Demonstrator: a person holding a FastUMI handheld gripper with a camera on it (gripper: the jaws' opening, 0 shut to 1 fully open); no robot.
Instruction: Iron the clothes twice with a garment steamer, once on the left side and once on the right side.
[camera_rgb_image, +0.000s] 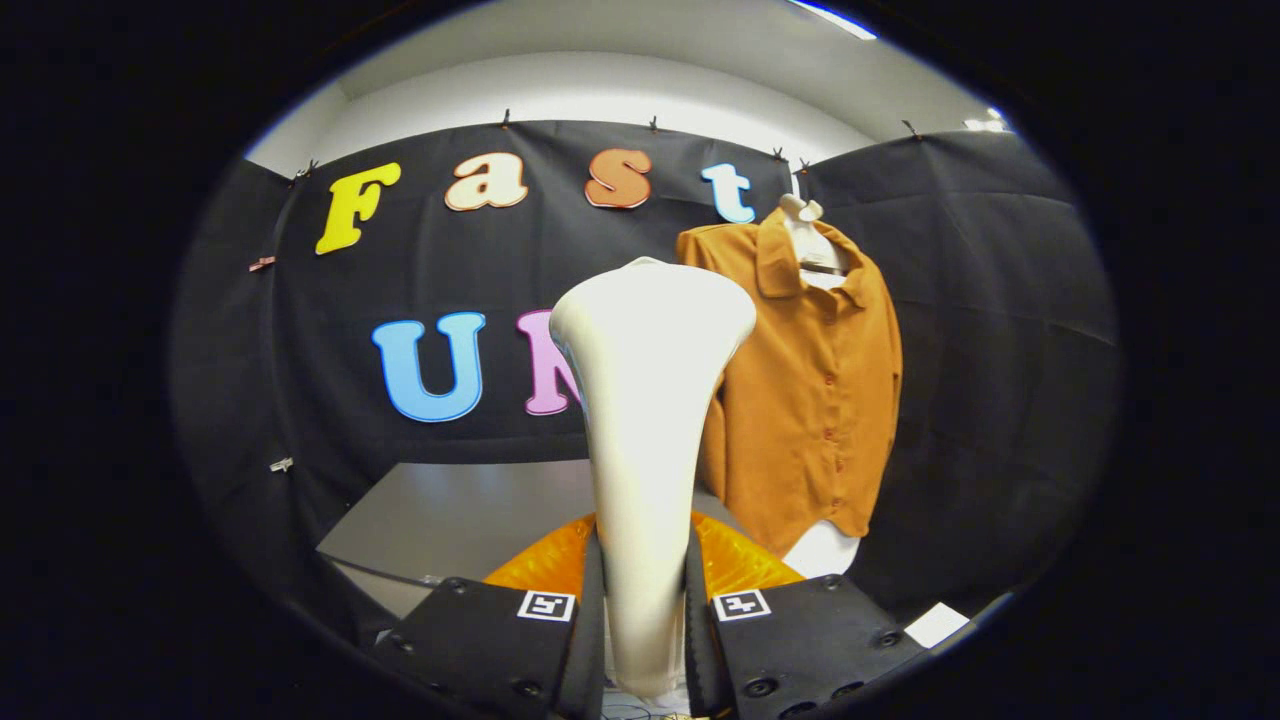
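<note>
A white garment steamer (645, 420) stands upright between my fingers, its wide head rising above them. My gripper (645, 610) is shut on the steamer's narrow handle, both fingers pressing its sides. Beyond and to the right of the steamer head hangs an orange-brown buttoned shirt (810, 390) on a white mannequin torso (815, 235). The steamer head is apart from the shirt and hides part of its left side. The mannequin's white base (822, 550) shows under the shirt hem.
A grey table (450, 520) lies ahead to the left, below the black cloth wall. A white slip of paper (937, 625) lies low at the right, past the right finger. Clips hold the cloth along the top.
</note>
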